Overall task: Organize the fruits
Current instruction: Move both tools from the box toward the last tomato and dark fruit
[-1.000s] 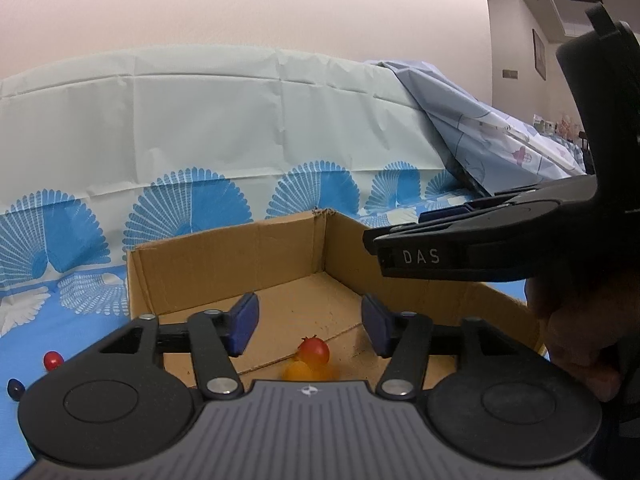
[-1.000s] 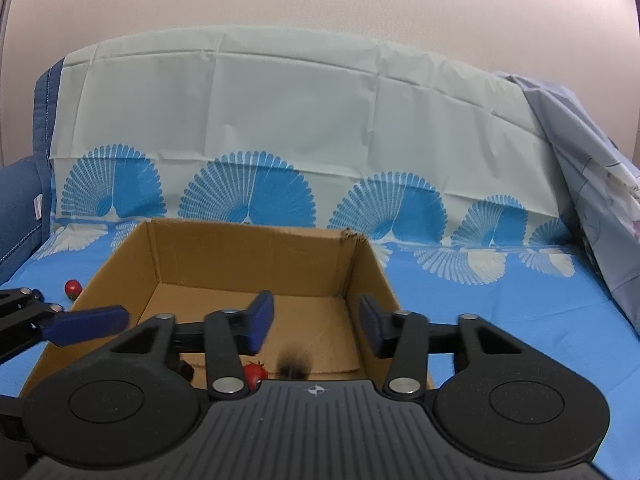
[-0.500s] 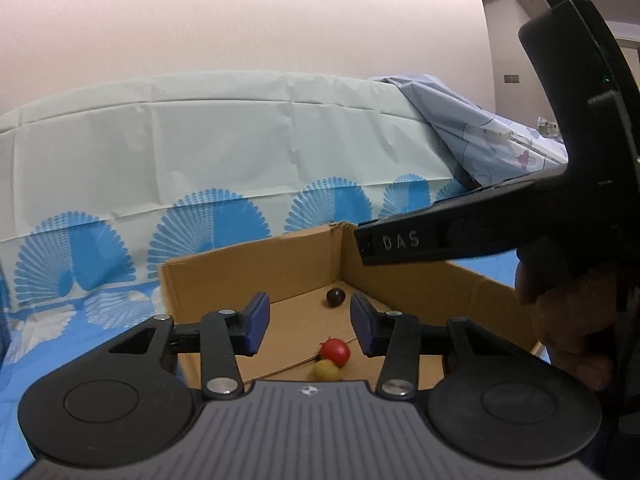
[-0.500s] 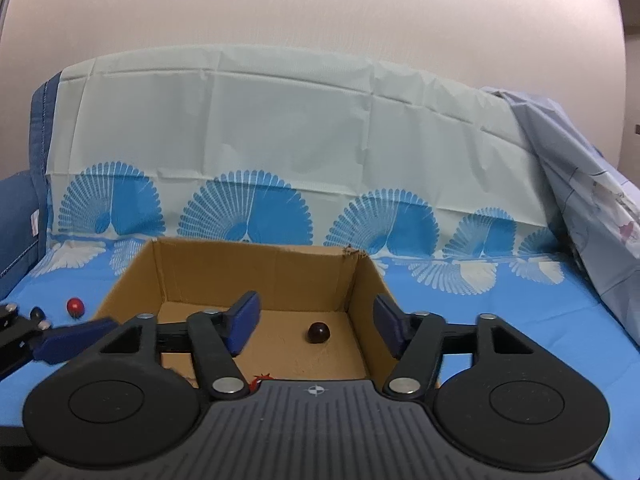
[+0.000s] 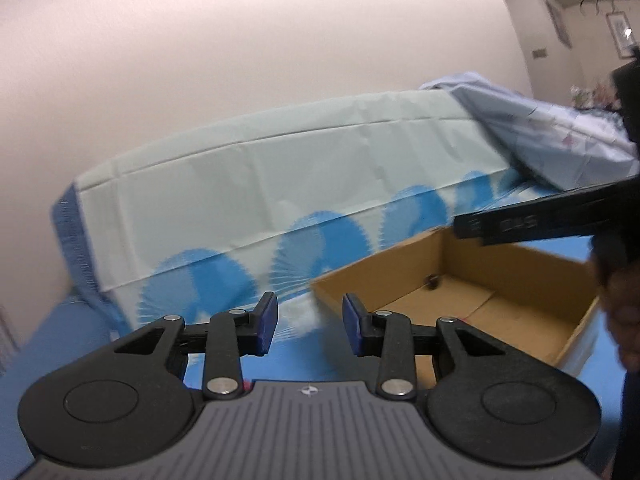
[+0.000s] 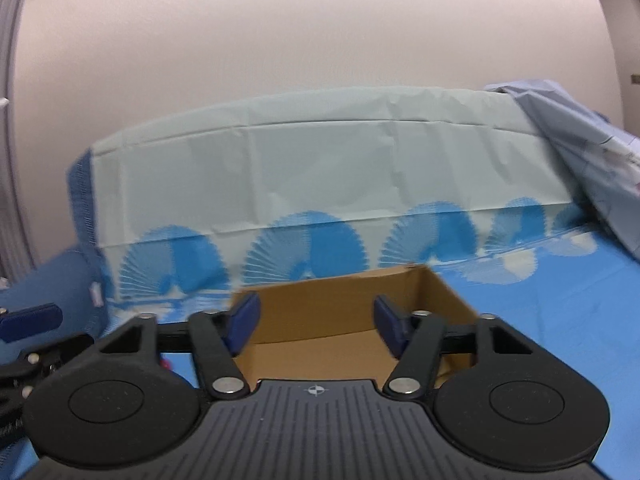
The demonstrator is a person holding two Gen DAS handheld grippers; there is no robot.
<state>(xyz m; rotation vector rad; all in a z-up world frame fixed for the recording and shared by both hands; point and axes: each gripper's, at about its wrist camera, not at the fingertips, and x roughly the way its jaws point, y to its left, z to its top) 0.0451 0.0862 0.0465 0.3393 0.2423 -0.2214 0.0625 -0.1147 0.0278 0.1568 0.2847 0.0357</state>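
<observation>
An open cardboard box (image 5: 500, 276) sits on the blue fan-patterned cloth; it also shows in the right wrist view (image 6: 340, 300). A small dark fruit (image 5: 433, 280) lies in its far corner. My left gripper (image 5: 308, 326) is open and empty, raised and pointing left of the box. My right gripper (image 6: 314, 328) is open and empty, raised in front of the box; its body (image 5: 560, 216) crosses the left wrist view at the right. A bit of red (image 6: 166, 362) shows behind the right gripper's left arm. Both views are blurred.
The pale cloth (image 6: 320, 176) drapes up over a backrest against the pink wall. A grey-blue sheet (image 5: 552, 136) lies at the right. The left gripper's blue finger (image 6: 30, 318) shows at the left edge of the right wrist view.
Both grippers have lifted and tilted up. The left one has swung left, away from the box. The red and yellow fruits in the box have dropped out of sight.
</observation>
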